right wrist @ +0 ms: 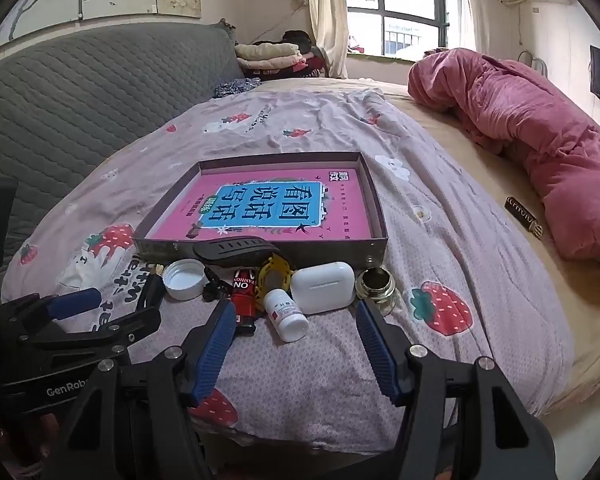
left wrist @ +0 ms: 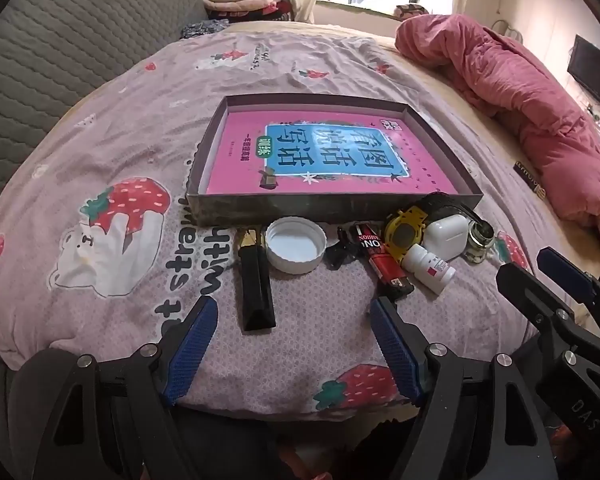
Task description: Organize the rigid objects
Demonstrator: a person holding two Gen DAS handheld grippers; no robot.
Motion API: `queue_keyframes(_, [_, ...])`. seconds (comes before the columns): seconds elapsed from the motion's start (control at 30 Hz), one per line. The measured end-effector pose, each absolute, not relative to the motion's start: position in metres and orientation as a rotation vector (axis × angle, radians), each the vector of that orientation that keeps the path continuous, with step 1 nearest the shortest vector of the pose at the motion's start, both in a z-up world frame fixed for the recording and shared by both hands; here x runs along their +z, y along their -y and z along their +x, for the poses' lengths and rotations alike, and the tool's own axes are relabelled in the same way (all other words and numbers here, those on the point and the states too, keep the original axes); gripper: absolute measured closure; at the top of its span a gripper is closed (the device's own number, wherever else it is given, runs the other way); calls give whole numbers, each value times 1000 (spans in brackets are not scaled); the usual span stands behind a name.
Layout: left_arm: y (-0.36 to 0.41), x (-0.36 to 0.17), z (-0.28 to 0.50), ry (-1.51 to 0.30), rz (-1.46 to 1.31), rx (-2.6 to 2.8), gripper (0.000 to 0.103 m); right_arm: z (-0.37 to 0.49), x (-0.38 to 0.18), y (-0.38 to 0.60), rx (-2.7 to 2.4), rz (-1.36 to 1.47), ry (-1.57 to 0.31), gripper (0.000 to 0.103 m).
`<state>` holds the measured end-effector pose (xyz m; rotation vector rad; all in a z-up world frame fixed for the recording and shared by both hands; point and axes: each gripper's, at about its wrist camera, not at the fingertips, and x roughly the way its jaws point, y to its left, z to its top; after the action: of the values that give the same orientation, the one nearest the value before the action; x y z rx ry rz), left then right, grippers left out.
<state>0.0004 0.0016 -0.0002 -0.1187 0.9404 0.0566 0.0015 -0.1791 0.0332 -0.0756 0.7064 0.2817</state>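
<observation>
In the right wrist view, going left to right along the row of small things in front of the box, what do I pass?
Black bar → white lid → red lighter → white pill bottle → white earbud case → glass jar.

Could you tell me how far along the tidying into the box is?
Nothing looks done: the box holds only a pink book. Both the left gripper and right gripper are open and empty. The white lid, red lighter, pill bottle and earbud case remain outside.
</observation>
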Motion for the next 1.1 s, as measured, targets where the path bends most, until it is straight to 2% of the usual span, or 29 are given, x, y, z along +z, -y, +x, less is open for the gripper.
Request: queue_keyframes(1.1, [1, 1, 0, -922, -109, 34, 24, 3, 33, 178, 270, -105, -695, 41])
